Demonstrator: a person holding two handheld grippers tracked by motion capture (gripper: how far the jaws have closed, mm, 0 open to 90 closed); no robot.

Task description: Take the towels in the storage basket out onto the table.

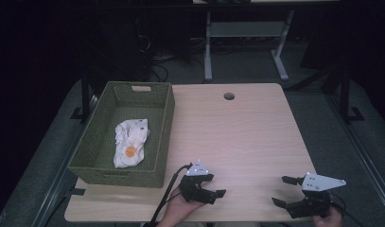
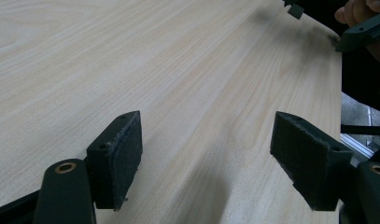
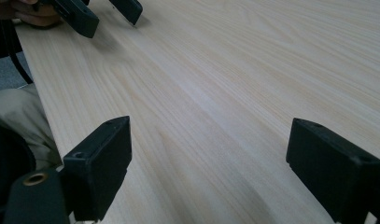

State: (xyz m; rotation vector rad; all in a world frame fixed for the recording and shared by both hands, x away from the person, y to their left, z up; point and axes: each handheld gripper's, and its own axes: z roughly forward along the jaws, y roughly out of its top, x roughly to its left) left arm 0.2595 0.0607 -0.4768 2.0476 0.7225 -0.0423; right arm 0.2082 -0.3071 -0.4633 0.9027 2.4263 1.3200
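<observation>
Two hand-held grippers sit at the near edge of a light wooden table [image 1: 247, 132], each held in one of a person's hands. On the near edge left of centre, the left gripper [image 1: 217, 195] has its black jaws spread wide with only bare wood between them, as its own view confirms [image 2: 206, 154]; a black cable trails from it off the near edge. Close to the near right corner, the right gripper [image 1: 284, 190] also has its jaws spread apart, pointing toward the left one, with nothing between them; its own view [image 3: 208, 168] shows plain tabletop between the pads. Both grippers are well apart from each other.

Along the left edge of the table stands a green woven basket [image 1: 164, 123], reaching from the far left corner almost to the near edge. Inside it lies a crumpled white cloth [image 1: 131, 142] with an orange spot, toward the basket's near end. Neither gripper touches the basket or cloth.
</observation>
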